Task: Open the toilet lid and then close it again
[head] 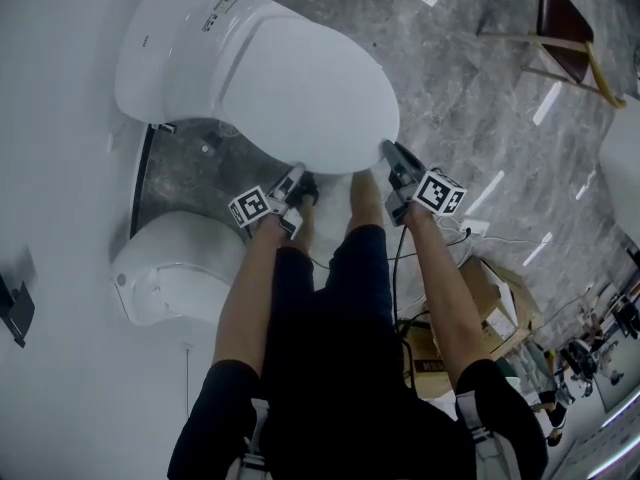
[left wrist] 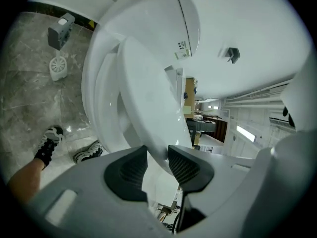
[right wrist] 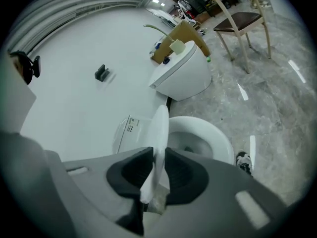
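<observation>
At the front edge of the lid (head: 310, 98), I hold the left hand-held gripper (head: 297, 178) and right hand-held gripper (head: 390, 154) each clamped on it. Lid stands partly raised above the bowl (right wrist: 220, 135).

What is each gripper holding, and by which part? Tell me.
Both clamp the white plastic toilet lid by its front rim: left gripper on the left part, right gripper on the right part.

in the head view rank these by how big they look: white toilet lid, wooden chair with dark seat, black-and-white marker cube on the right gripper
1. white toilet lid
2. wooden chair with dark seat, which is farther from the camera
3. black-and-white marker cube on the right gripper
</observation>
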Motion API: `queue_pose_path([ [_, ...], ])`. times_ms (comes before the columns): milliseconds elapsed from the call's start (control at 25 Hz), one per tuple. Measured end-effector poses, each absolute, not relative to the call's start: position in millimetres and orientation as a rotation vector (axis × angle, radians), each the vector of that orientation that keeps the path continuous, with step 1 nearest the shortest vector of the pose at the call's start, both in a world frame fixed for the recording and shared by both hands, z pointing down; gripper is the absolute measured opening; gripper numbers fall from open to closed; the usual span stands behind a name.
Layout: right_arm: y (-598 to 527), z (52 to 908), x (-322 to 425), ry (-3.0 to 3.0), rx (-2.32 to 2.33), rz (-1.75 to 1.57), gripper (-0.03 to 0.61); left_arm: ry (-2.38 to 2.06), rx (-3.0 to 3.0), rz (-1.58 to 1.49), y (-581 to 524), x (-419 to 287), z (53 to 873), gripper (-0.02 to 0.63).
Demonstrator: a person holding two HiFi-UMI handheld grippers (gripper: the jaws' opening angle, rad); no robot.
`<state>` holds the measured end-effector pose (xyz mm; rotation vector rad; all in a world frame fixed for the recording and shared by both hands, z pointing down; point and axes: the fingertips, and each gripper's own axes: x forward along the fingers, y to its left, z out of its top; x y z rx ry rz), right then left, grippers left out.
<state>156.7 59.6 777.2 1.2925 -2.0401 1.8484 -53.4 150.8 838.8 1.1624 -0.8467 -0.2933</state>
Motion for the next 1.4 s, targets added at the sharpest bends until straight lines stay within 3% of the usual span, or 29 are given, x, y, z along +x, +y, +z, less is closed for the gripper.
queue_pose_path([
  [600,39,707,113,-2.105,1.179,1.885,0.060,-0.945,1.219,-0.164,140,-82,792,0.164],
  [1000,31,680,92,-2.078,1.033,1.826,0.064,-1.076,1.631,0.347,125,-86,732,0.163],
  [1400,19,649,69,-2.056,0.775,1.827,0.064,-1.105,1.987,0.769,109,-45,687,0.156],
])
